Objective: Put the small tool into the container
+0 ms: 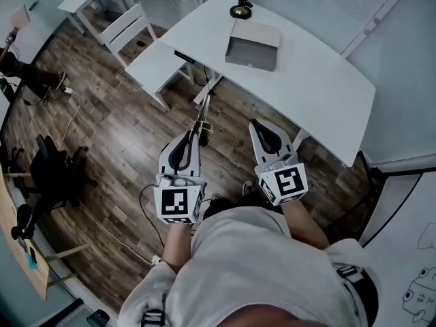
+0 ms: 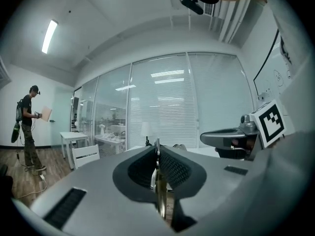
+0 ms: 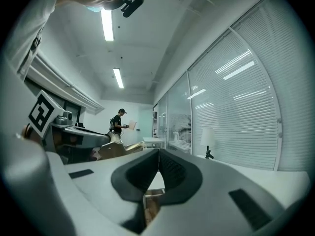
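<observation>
In the head view both grippers are held over the wooden floor, short of the white table (image 1: 320, 87). My left gripper (image 1: 193, 133) is shut on the small tool (image 1: 203, 118), a thin metal piece that sticks out past the fingertips toward the table. In the left gripper view the tool (image 2: 158, 191) shows as a narrow blade clamped between the pads. The container (image 1: 253, 44), a grey open box, sits on the table well ahead of both grippers. My right gripper (image 1: 257, 125) is shut with nothing in it, and its tips (image 3: 158, 152) meet.
A black and gold object (image 1: 240, 9) stands behind the box. A white chair (image 1: 129, 26) and a low white bench (image 1: 153, 67) are left of the table. A black office chair (image 1: 48, 172) and cables (image 1: 102, 230) are on the floor. A person (image 2: 27, 127) stands far off.
</observation>
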The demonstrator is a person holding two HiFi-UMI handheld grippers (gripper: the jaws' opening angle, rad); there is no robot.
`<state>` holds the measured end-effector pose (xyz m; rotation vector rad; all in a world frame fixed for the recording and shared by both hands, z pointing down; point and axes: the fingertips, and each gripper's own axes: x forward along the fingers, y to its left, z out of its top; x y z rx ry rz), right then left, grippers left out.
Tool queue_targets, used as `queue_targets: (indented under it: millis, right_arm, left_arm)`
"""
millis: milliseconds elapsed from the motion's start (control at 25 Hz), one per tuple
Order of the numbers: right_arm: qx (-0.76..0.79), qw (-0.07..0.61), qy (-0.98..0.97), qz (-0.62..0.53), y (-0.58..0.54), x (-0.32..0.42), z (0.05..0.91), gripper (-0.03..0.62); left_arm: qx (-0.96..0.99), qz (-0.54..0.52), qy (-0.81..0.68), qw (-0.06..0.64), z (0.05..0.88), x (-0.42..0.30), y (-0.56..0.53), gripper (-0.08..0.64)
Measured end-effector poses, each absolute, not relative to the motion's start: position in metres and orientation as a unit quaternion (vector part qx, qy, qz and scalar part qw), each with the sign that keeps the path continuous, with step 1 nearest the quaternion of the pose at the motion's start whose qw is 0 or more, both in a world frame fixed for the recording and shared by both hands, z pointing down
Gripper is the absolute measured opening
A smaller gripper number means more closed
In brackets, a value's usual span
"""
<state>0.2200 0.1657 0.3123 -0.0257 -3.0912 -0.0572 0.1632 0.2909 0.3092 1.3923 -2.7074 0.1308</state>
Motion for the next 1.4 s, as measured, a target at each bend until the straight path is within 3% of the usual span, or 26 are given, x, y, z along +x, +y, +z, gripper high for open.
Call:
queue_targets:
  millis: [600,1000,1400]
  right_arm:
    - [-0.009,0.048,-0.999,-0.011,0.162,0.141,0.342,0.026]
    - [-0.037,0.050,-0.998,0.006,0.101,0.031,0.346,0.026]
    - [-0.031,0.063,-0.997,0.030,0.027,-0.027,0.369,0.026]
  left_arm:
    - [0.460,0.042,-0.884,0.066,0.334,0.094,0.298,0.037]
    - [0.466,0.081,-0.879,0.065,0.331,-0.011,0.227,0.037]
    - [0.487,0.105,-0.864,0.076,0.346,-0.071,0.145,0.038]
